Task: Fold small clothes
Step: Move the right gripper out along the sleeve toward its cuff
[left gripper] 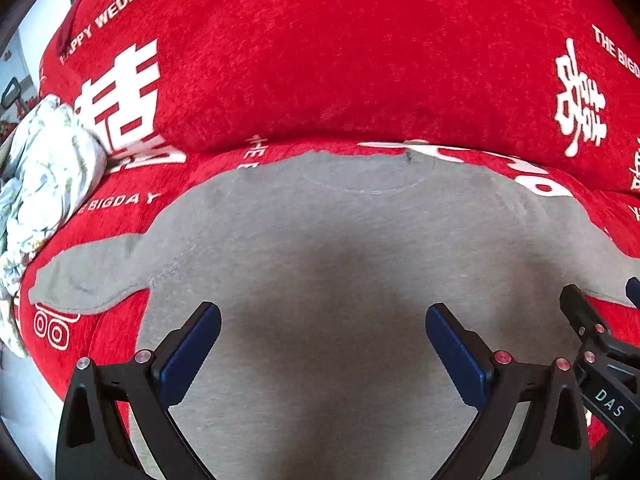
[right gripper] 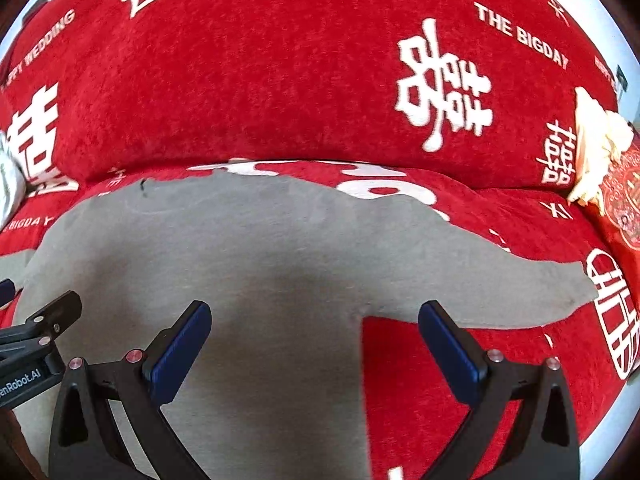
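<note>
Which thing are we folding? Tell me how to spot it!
Look at the big red sofa cover with white writing. Spread flat on its seat is the grey shirt, sleeves out sideways. It is plain grey, unlike the crumpled flowery cloth at the left.

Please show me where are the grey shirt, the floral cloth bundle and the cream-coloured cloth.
grey shirt (left gripper: 340,248): left wrist view, middle of its body.
floral cloth bundle (left gripper: 48,168): left wrist view, centre of the crumpled heap.
cream-coloured cloth (right gripper: 596,144): right wrist view, its middle, at the right edge.
</note>
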A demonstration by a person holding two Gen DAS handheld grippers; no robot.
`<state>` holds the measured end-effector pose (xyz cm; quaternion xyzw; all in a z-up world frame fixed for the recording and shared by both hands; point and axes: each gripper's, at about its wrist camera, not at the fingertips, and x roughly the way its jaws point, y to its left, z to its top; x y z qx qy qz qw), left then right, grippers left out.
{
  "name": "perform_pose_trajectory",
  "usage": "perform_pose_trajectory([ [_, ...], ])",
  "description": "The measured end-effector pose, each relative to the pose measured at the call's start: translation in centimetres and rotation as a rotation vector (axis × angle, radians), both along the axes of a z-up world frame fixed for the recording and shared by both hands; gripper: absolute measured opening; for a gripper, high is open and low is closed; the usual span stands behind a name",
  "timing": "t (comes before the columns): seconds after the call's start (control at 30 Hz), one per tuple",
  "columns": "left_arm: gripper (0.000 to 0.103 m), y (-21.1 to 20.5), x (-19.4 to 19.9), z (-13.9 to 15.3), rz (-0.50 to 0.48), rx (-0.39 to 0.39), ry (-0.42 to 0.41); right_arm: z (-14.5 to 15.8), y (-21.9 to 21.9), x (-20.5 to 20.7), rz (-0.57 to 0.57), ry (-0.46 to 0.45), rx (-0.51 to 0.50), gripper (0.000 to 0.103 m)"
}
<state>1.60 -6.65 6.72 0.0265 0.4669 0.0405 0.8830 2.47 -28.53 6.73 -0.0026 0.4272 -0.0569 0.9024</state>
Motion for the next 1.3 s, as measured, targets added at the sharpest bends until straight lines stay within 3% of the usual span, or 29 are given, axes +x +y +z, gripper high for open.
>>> perform_pose_trajectory([
  [1.3,0.103,-14.9,2.0,-0.4,-0.184,0.076,0.013,-1.6,-17.7,-2.2,-0.285,-0.023,0.028,0.103],
])
